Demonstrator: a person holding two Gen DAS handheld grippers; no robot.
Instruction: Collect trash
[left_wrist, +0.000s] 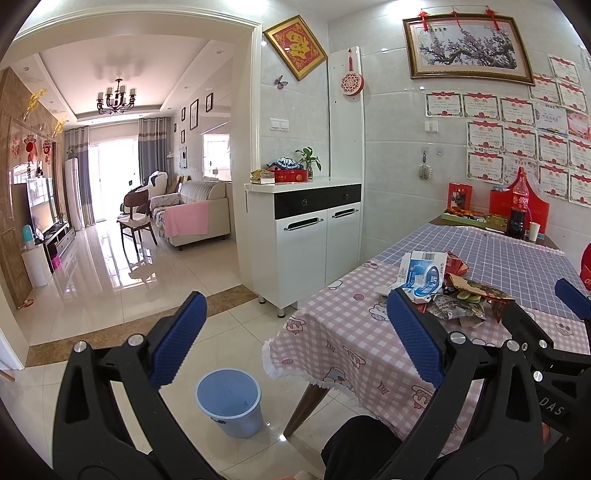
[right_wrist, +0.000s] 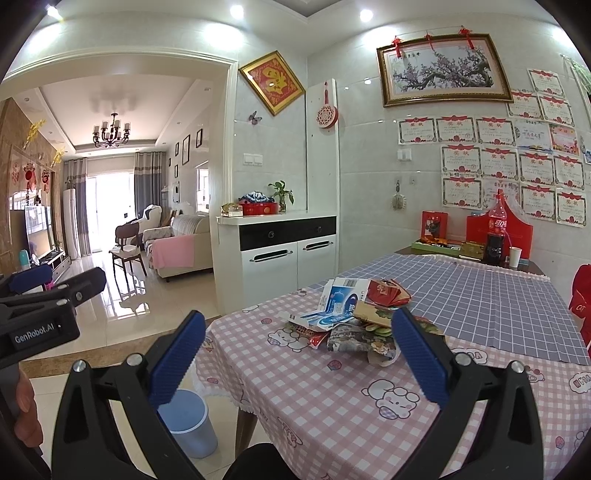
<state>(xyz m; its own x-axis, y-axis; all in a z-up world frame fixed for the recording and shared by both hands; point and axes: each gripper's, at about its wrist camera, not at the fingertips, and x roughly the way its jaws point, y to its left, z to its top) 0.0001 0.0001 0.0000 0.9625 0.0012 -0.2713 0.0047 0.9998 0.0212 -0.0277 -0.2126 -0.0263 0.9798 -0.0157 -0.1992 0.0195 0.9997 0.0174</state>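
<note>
A heap of trash (left_wrist: 443, 291) lies on the pink checked tablecloth: a blue and white carton (right_wrist: 334, 302), red wrappers (right_wrist: 388, 291) and crumpled printed paper (right_wrist: 354, 338). A light blue bucket (left_wrist: 229, 402) stands on the floor by the table's corner, also low in the right wrist view as the bucket (right_wrist: 190, 424). My left gripper (left_wrist: 295, 332) is open and empty, held above the floor and the table's corner. My right gripper (right_wrist: 295, 354) is open and empty too, hovering over the table short of the heap.
The table (right_wrist: 332, 406) carries a cola bottle (right_wrist: 498, 232), a paper cup (right_wrist: 514, 256) and red boxes at its far end. A white cabinet (left_wrist: 306, 240) stands against the wall left of the table. Tiled floor (left_wrist: 129, 295) runs into a living room.
</note>
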